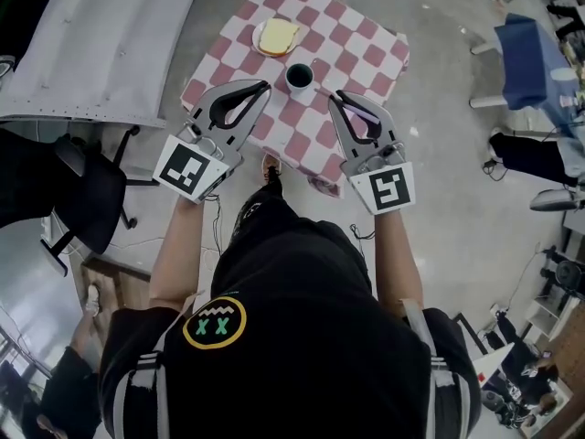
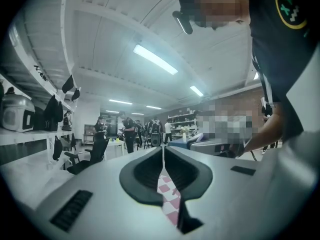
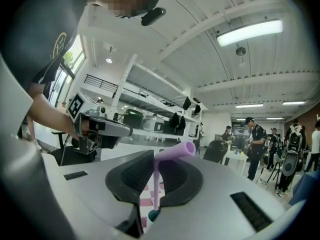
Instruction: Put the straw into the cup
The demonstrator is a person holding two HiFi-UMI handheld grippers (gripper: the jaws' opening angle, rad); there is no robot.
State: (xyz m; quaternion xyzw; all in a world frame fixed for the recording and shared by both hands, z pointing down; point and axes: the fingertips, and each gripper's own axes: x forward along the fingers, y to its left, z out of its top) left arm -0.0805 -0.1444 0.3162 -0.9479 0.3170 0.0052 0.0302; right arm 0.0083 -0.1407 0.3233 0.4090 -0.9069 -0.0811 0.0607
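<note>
Purple straw (image 3: 156,184) is clamped upright in the right gripper (image 3: 156,159) (bent top angled right). Left gripper (image 2: 163,151) jaws are closed together, nothing held. Dark cup (image 1: 299,77) is seen on the checked table (image 1: 366,58), just beyond both grippers' tips.

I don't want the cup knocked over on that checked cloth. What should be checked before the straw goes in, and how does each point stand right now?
1. Straw clamped in the right gripper: ok.
2. Straw's long end pointing down, bent top above the jaws: ok.
3. Cup upright with its mouth unobstructed: ok.
4. Straw lined up over the cup's mouth: not ok. In the head view the right gripper's tips stand beside the cup, not above it.
5. Left gripper shut, empty and off the cup: ok.
6. Liquid in the cup: cannot tell, the inside looks dark.
</note>
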